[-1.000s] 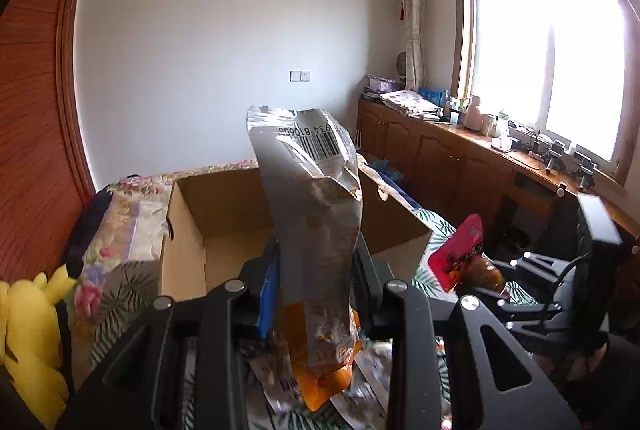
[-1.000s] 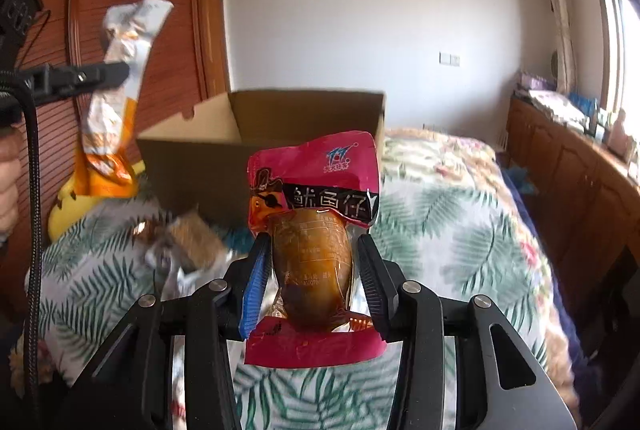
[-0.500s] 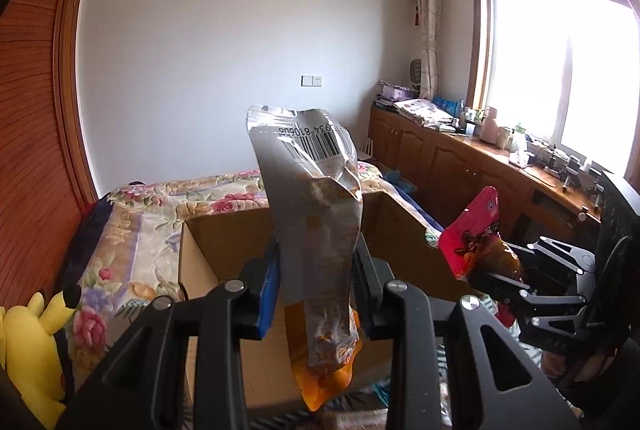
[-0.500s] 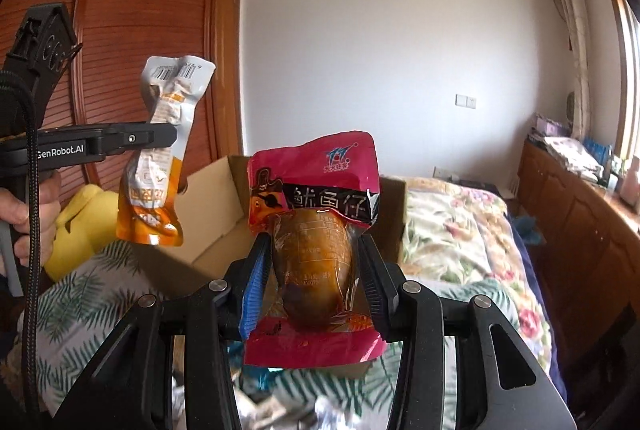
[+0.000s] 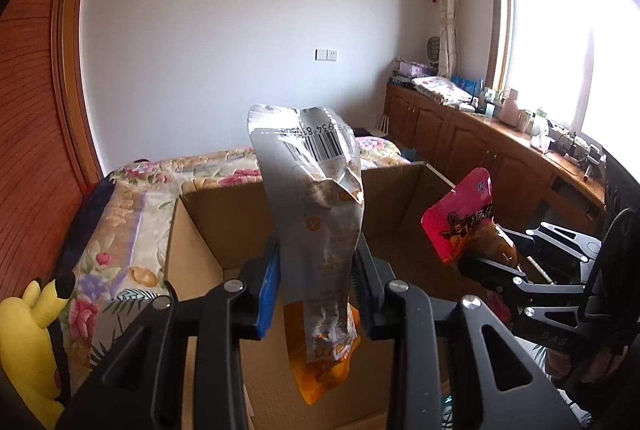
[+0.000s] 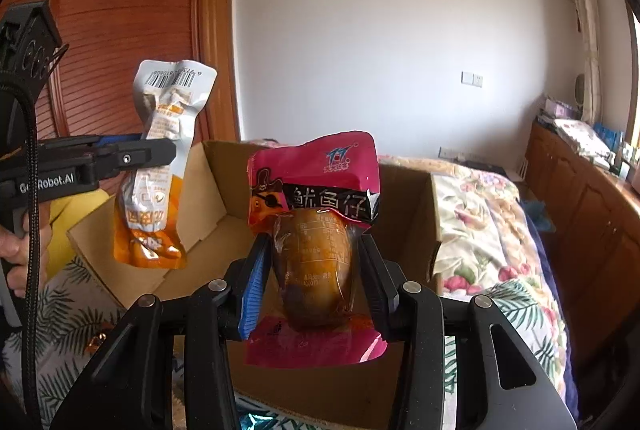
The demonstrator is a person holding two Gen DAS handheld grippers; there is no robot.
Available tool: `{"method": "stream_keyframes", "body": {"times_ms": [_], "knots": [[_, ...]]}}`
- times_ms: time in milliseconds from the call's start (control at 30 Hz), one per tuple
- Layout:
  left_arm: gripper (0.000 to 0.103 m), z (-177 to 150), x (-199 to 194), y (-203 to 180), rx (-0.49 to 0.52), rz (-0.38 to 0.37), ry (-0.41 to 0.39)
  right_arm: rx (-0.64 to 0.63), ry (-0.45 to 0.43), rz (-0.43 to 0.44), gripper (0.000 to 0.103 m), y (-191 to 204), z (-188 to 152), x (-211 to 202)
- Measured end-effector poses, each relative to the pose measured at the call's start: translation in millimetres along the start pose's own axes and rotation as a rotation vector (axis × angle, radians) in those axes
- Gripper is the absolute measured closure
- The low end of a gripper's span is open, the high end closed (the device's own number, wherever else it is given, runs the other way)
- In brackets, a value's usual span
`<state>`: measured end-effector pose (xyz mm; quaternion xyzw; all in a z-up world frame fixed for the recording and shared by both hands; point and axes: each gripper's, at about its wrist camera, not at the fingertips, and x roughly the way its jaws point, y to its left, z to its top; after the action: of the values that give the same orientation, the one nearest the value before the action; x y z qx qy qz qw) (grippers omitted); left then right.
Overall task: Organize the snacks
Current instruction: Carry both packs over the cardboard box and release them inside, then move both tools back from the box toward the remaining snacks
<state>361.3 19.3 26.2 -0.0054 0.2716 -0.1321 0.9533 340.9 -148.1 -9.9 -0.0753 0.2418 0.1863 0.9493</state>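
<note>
The left gripper (image 5: 316, 286) is squeezed tight on a silver and orange snack bag (image 5: 316, 230), pinching it around the middle so the top sticks up and the orange end hangs down. In the right wrist view this bag (image 6: 160, 170) shows at about 9 o'clock, held over the left edge of the cardboard box (image 6: 216, 198). The right gripper (image 6: 312, 278) is closed on a pink snack pack (image 6: 316, 242) with a brown lump inside, and its pads press on both sides of the lump. In the left wrist view that pink pack (image 5: 464, 218) sits at about 3 o'clock, above the right side of the open box (image 5: 208, 222). The box stands on a bed with a flowery cover (image 5: 132, 202). A yellow plush toy (image 5: 28, 342) lies at about 8 o'clock, beside the box.
</note>
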Motion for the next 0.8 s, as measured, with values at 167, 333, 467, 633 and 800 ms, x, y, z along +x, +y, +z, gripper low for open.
{"method": "stream_keyframes", "body": {"times_ms": [167, 333, 467, 633, 800], "knots": [[0.070, -7, 11, -3, 0.009, 0.004, 0.031, -0.005, 0.033, 0.000, 0.059, 5, -3, 8], [0.068, -15, 19, -5, 0.017, 0.021, 0.064, -0.003, 0.060, 0.002, 0.058, 8, -6, 13], [0.054, -19, 21, -6, 0.026, 0.055, 0.070, -0.028, 0.071, -0.019, 0.056, 14, -9, 16], [0.051, -21, 16, -2, 0.010, 0.078, 0.059, -0.027, 0.057, -0.017, 0.045, 17, -9, 12], [0.050, -23, 7, 1, -0.002, 0.068, 0.054, -0.022, 0.042, -0.014, 0.041, 16, -7, 1]]}}
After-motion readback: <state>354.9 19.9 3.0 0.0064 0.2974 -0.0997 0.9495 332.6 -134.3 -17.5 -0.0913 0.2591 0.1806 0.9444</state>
